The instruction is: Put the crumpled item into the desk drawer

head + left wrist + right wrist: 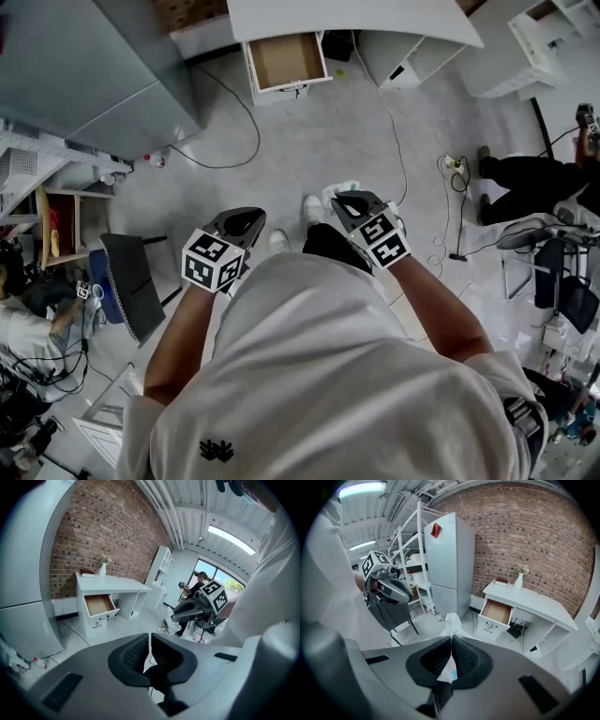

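Right gripper [451,640] pinches a white crumpled wrapper [453,622], perhaps plastic, pointing forward past its tips; the head view mostly hides it. Left gripper [149,641] closed, empty.

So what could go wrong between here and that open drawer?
The right gripper pinches just a thin part of the crumpled wad, so it might slip out on the way. Cables lie on the floor toward the desk, a possible trip hazard. The drawer is a small target; released too early, the wad could miss it.
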